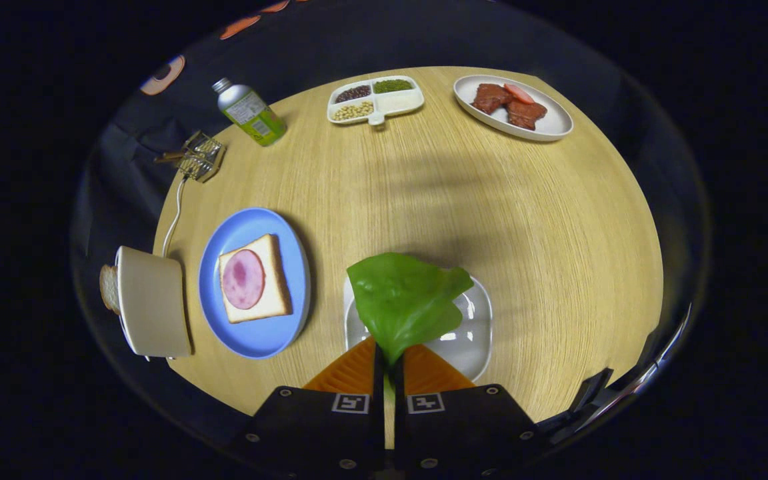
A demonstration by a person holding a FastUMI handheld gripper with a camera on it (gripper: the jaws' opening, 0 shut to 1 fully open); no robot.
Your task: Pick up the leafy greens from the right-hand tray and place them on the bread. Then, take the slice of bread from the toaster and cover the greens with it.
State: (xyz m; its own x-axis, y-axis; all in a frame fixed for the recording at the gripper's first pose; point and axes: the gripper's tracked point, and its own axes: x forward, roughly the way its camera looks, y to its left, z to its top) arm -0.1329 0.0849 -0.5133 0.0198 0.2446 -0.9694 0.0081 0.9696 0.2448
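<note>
Tongs (389, 360) at the bottom centre of the frame are closed narrowly on the stem of the leafy greens (404, 300), both fingers pressing it. That leaf fans out just ahead of the fingertips, over the white tray (474, 333) at lower centre. Left of it, a blue plate (254, 337) holds the bread (271, 253) topped with a round ham slice (243, 279). Further left stands the toaster (152, 300), a bread slice (109, 288) showing at its far side. A bottle (249, 112), a divided dish (376, 100) and a meat plate (551, 123) line the upper frame.
</note>
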